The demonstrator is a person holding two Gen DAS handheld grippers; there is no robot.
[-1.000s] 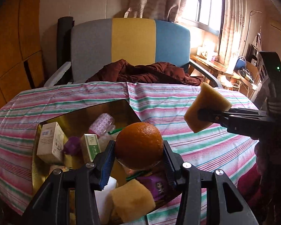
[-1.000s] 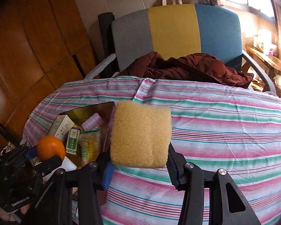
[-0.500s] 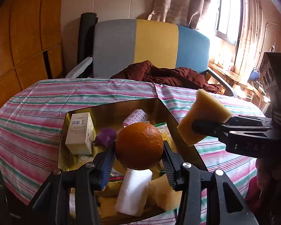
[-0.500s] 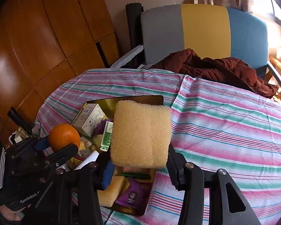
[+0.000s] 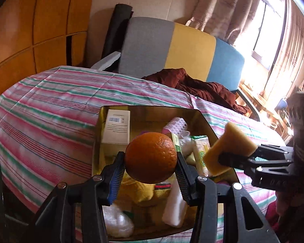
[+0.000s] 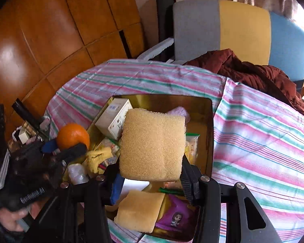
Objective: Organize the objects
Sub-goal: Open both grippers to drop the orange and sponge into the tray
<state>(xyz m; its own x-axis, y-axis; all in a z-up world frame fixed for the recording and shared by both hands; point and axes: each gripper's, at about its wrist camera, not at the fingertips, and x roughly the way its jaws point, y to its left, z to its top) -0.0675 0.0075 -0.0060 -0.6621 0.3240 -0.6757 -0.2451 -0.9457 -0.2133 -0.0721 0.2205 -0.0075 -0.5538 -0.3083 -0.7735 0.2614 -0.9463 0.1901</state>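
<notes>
My left gripper point(image 5: 151, 169) is shut on an orange point(image 5: 151, 158), held above a gold tray point(image 5: 152, 109) crowded with small items. My right gripper point(image 6: 151, 172) is shut on a yellow sponge point(image 6: 153, 144), also above the tray point(image 6: 209, 141). In the left wrist view the right gripper point(image 5: 223, 159) with its sponge point(image 5: 230, 147) hovers over the tray's right edge. From the right wrist view, the left gripper point(image 6: 69, 148) and orange point(image 6: 73, 135) hang by the tray's left edge. A white box point(image 5: 116, 127), a pink roller point(image 5: 175, 125), a second sponge point(image 6: 139, 210) and a purple packet point(image 6: 175, 215) lie in the tray.
The tray sits on a striped tablecloth point(image 5: 46, 109) over a round table. A grey, yellow and blue chair point(image 5: 190, 48) with a dark red garment point(image 5: 202, 87) stands behind. Wooden panels point(image 6: 50, 30) line the left wall; a bright window point(image 5: 269, 26) is on the right.
Both grippers have moved left across the table with the orange and the sponge, from beside the tray to above it. Both have rolled somewhat. Neither grip has changed.
</notes>
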